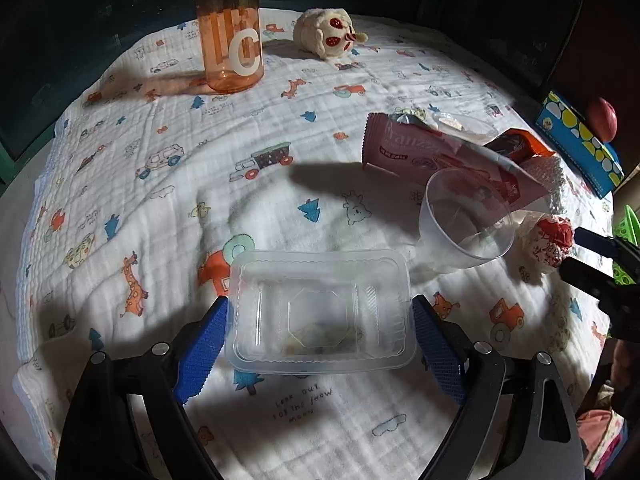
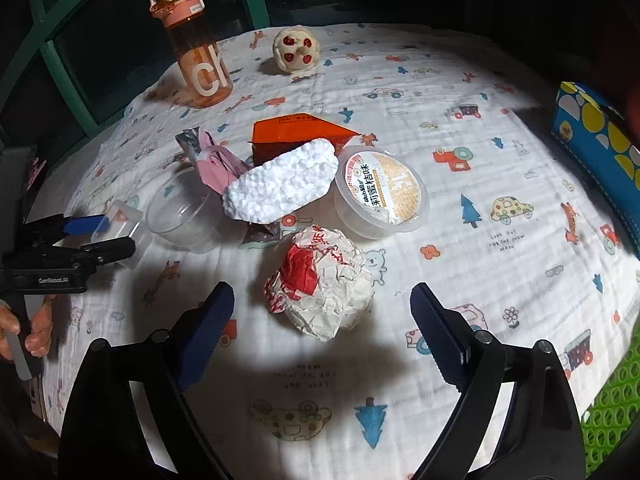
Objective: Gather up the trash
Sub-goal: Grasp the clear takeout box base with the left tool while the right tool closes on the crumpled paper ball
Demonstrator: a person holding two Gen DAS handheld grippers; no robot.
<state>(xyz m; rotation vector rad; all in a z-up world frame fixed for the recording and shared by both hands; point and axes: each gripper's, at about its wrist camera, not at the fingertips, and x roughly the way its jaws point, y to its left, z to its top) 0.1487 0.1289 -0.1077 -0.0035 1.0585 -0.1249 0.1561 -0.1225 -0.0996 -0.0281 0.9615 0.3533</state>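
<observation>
Tray: your clear rectangular plastic tray lies flat on the white printed cloth, long axis running straight across between the fingers.
Left gripper: you hold it spread wide, blue pads flanking the tray's short ends.
Right gripper: yours gapes open around the crumpled red-and-white paper ball, pads apart from it.

The left wrist camera is looking forward and down over its claw, close above the clear tray. The right wrist camera is facing likewise, close to the paper ball. Both views are sharing the cloth-covered desk, bottle and plush toy.
</observation>
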